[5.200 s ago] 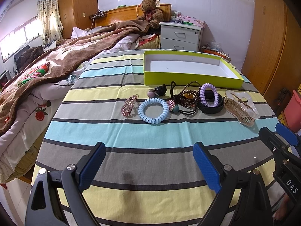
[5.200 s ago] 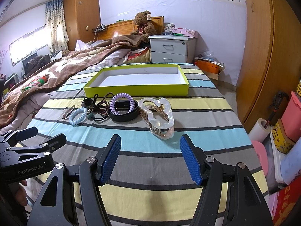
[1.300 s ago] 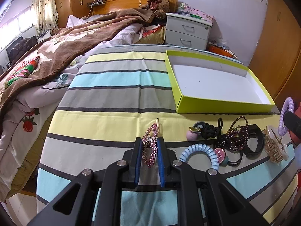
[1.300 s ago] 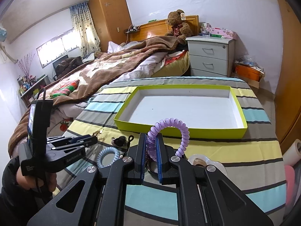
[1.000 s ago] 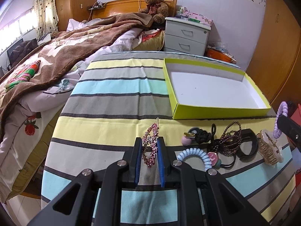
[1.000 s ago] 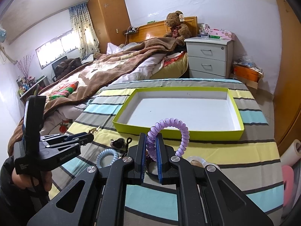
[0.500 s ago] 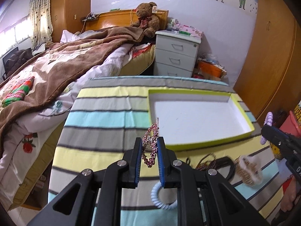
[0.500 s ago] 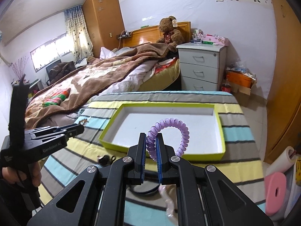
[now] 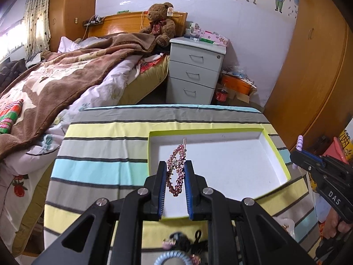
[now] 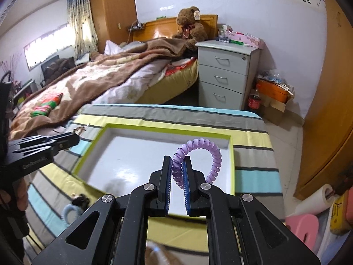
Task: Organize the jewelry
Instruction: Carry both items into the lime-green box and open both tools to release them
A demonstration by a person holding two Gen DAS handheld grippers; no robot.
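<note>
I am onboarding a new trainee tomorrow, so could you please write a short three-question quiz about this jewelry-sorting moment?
1. True or false: the green tray already holds several pieces.
2. Which item is the right gripper clamping? A) blue coil tie B) purple coil hair tie C) black band
3. Fill in: the left gripper is shut on the pink rhinestone ____.

Key
1. False; its white floor shows bare in both views.
2. B
3. Hair clip, held above the tray's left part.
</note>
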